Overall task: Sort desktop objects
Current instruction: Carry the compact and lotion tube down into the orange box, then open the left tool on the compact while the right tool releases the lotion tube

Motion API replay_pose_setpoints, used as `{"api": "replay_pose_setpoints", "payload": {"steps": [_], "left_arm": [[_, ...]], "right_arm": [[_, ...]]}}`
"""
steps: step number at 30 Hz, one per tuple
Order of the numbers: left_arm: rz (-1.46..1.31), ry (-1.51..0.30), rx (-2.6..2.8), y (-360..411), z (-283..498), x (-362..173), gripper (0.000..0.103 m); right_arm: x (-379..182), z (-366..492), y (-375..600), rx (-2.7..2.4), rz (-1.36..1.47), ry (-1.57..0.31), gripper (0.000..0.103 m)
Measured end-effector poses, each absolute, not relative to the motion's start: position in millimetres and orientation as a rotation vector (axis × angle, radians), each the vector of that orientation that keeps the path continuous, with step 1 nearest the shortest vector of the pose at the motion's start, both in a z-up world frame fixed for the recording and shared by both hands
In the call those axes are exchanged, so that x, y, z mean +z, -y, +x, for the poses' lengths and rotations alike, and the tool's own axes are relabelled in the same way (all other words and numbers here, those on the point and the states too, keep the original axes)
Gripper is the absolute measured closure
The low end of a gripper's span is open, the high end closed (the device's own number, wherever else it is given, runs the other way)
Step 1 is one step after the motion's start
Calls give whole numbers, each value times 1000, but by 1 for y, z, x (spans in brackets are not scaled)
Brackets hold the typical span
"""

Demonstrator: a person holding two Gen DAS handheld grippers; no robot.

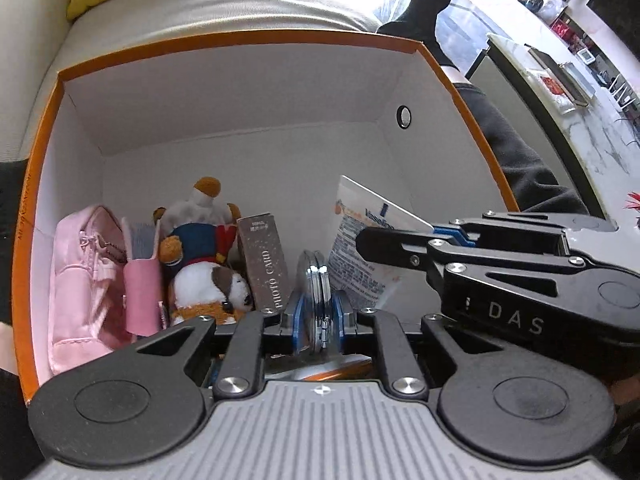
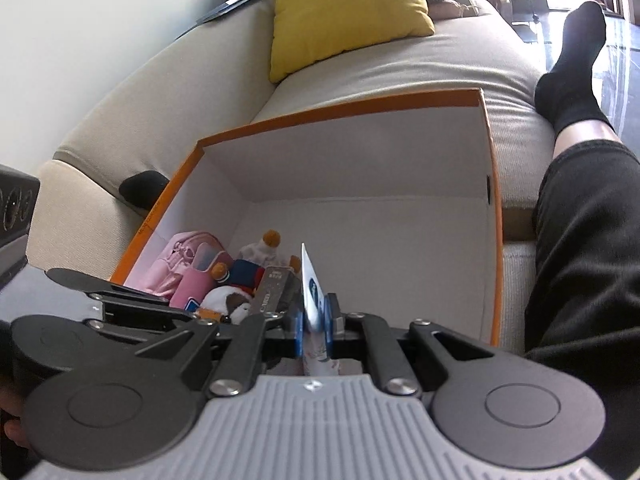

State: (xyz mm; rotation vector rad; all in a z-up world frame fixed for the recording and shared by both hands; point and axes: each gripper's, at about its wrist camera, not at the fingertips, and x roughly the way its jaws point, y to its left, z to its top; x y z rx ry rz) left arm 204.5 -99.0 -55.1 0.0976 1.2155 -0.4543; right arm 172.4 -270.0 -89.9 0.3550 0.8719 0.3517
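Left gripper (image 1: 318, 316): clamped on round clear compact (image 1: 318, 300), lower centre.
Right gripper (image 2: 314, 328): clamped on white packet (image 2: 310, 284), centre.
Orange box (image 1: 240, 38): both items inside, beside plush toy (image 1: 208, 264).

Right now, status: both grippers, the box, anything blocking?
Left gripper shut on round clear case. Right gripper shut on white packet. Both over orange box; pouches, plush and card box fill its left side. Right side free.
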Motion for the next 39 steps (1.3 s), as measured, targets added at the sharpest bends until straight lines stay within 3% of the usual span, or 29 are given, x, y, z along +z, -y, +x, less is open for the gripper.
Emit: {"api": "replay_pose_setpoints", "payload": {"steps": [9, 14, 20, 24, 30, 39], "left_arm": [[23, -1142, -487, 68, 189, -32, 87], [-1, -1095, -456, 54, 178, -21, 87], [-51, -1057, -442, 42, 171, -16, 86], [-71, -1040, -451, 36, 168, -16, 86], [-93, -1024, -464, 32, 166, -17, 86], [-108, -1009, -472, 29, 165, -19, 86]], "right_arm": [[-83, 172, 260, 366, 322, -969, 88], [-84, 183, 253, 403, 295, -1113, 80], [-86, 196, 260, 333, 354, -1219, 87], [-89, 197, 270, 217, 482, -1228, 89], [-81, 194, 243, 208, 390, -1206, 88], [-78, 198, 221, 244, 303, -1233, 78]]}}
